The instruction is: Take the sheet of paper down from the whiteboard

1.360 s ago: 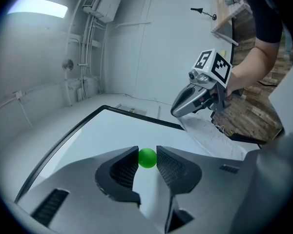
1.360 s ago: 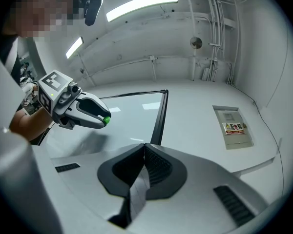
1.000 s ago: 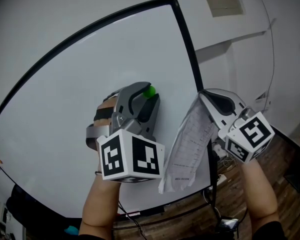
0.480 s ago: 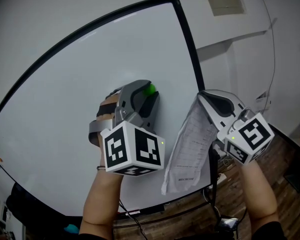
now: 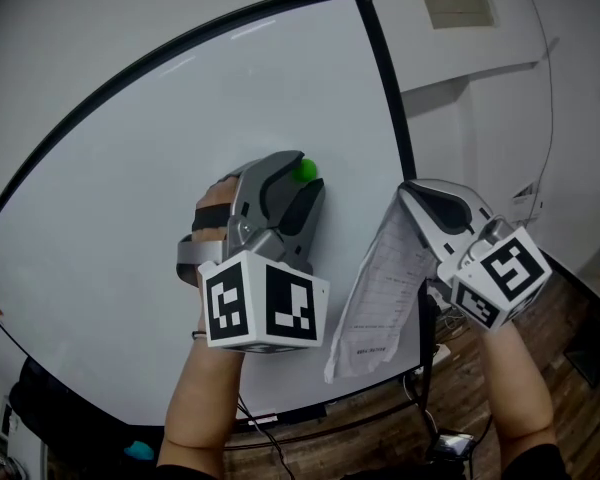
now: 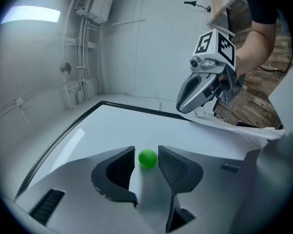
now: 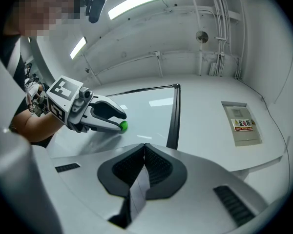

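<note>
Readable txt: almost none. Wall panel (image 7: 240, 124) right of the whiteboard (image 5: 130, 188) carries a red/yellow label w/ Chinese chars, too small to read. The sheet (image 5: 385, 288) has fine printed rows, also illegible. Sheet is white, creased lengthwise and curled, hanging down from the right tongs (image 7: 145, 152), which are closed flat on its top edge. It sits at the board's right side, across the black frame; touching the board or not, can't tell. Left tongs (image 6: 146, 154) point at the board w/ a small green ball magnet (image 6: 147, 158) between the tips. Their jaws have just been opening and the pads aren't pressing it. Head view shows the whole sheet, right gripper view only a thin strip of it. Only the left gripper view shows the slim gaps beside the magnet.
</note>
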Available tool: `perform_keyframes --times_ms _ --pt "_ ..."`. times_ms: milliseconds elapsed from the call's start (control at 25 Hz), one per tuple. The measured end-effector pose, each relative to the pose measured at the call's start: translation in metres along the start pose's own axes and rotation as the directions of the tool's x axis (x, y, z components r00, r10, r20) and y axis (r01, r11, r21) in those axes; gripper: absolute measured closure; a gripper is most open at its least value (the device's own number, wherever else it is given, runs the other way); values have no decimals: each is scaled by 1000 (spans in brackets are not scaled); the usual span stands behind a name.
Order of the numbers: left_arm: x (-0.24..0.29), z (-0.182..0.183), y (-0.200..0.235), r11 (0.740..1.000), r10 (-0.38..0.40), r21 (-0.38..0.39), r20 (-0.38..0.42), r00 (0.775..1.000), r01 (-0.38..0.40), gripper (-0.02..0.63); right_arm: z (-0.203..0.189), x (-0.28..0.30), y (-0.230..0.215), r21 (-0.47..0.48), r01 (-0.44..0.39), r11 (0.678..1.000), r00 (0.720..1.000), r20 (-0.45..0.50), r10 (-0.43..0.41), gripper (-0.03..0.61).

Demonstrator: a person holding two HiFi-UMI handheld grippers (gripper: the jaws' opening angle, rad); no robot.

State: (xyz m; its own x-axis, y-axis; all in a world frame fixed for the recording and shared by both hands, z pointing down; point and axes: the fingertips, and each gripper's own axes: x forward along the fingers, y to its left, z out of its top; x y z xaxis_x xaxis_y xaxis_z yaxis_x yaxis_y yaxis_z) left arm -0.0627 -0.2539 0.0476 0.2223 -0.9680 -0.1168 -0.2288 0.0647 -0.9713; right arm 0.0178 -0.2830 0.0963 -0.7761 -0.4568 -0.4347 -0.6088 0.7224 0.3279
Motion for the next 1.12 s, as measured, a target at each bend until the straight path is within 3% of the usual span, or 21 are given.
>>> perform_keyframes --times_ms 240,480,640,720,840,920,1040,1120 --pt "-16 13 -6 997 13 -82 136 991 -2 470 -2 -4 7 27 -23 999 999 -28 24 560" --pt "-4 13 7 982 18 -188 237 971 28 588 -4 3 -5 56 -30 998 998 -59 34 558" --pt "-16 26 28 956 -57 -261 276 959 132 601 26 0 -2 72 -26 997 995 -95 32 560" --pt "-12 21 19 907 -122 -349 316 941 234 601 22 1 -3 90 -27 996 991 -132 39 560" --pt "-3 2 0 795 -173 -494 371 912 351 601 5 6 -8 117 -43 992 980 -188 65 560" --pt "5 -11 -17 735 -167 -567 379 910 371 601 -15 3 -10 147 -49 988 968 -236 84 560" --pt "3 -25 -53 680 -147 -629 387 910 377 601 -53 -13 -4 206 -46 978 946 -306 109 560" --pt "-4 -29 -78 628 -131 -667 418 899 402 602 -79 -24 4 243 -48 969 930 -344 132 560"
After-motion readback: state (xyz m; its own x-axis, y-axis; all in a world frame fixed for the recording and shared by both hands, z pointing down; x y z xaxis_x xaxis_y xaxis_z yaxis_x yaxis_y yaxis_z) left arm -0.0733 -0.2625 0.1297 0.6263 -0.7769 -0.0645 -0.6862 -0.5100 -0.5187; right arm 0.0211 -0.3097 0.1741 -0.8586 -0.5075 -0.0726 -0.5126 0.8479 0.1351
